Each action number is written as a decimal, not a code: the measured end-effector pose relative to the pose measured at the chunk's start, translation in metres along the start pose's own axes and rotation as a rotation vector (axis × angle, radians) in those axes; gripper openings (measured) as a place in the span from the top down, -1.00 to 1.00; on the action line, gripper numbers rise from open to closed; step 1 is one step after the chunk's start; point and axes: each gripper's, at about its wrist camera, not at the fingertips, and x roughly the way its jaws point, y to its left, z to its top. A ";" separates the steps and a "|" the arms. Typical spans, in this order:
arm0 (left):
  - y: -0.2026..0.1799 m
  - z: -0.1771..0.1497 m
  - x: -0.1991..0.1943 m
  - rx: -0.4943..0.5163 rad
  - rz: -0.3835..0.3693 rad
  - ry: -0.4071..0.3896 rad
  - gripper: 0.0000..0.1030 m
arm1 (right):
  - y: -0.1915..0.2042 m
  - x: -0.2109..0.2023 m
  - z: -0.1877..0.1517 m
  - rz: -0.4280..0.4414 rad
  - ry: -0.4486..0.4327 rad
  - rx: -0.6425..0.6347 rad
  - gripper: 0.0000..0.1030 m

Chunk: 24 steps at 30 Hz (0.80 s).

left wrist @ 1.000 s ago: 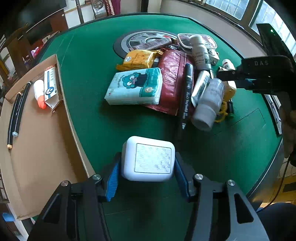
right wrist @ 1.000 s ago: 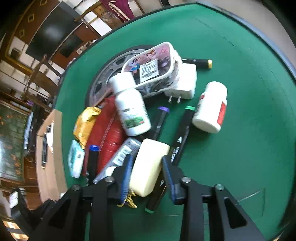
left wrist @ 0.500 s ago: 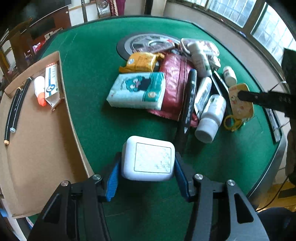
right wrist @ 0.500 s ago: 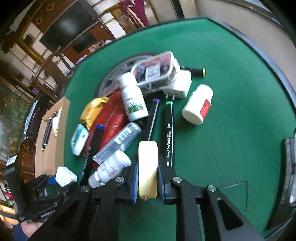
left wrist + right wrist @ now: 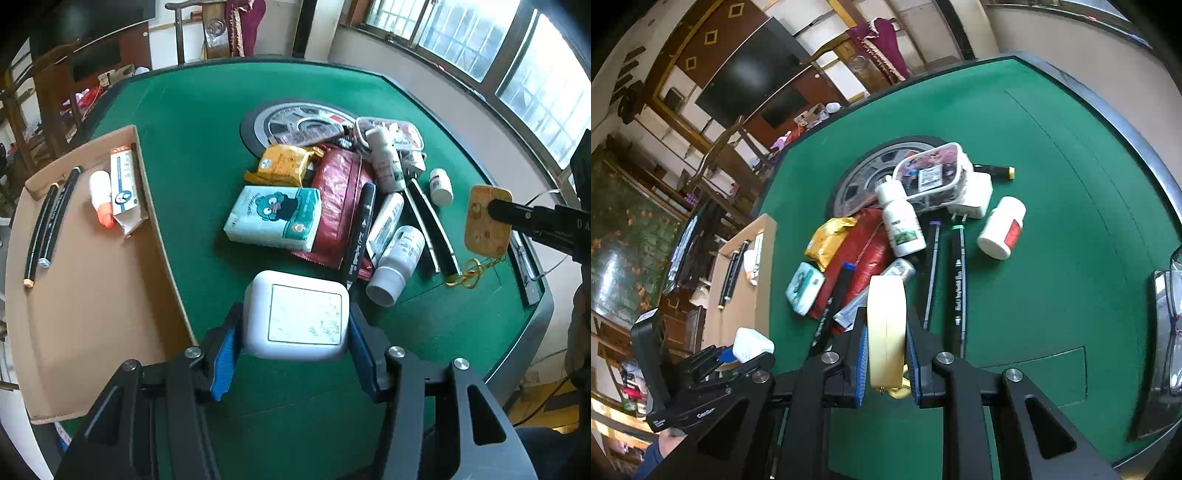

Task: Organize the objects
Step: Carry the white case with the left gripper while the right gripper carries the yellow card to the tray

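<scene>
While clamped in the left gripper [image 5: 295, 343], held the white rounded plastic box [image 5: 297, 315] above the green felt table [image 5: 192, 122], just beside the open cardboard tray [image 5: 96, 295]. Pinched edge-on in the right gripper [image 5: 886, 363], jaws just closed: the flat yellow case with its dangling yellow cord [image 5: 886, 317], clear of the pile. Best carried level over the tray wall, lowered onto bare cardboard away from the black pens [image 5: 48, 221], then released only once seated.

Ahead of the left hand-held gripper [image 5: 295, 354], the green desk [image 5: 192, 147] carries a heap: tissue pack [image 5: 273, 218], red pouch [image 5: 340, 206], bottles, markers; a cardboard tray [image 5: 92, 295] sits to its left.
</scene>
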 end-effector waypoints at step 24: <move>0.076 -0.009 -0.065 -0.181 0.051 -0.133 -0.03 | 0.112 0.024 0.005 0.140 0.071 -0.201 0.62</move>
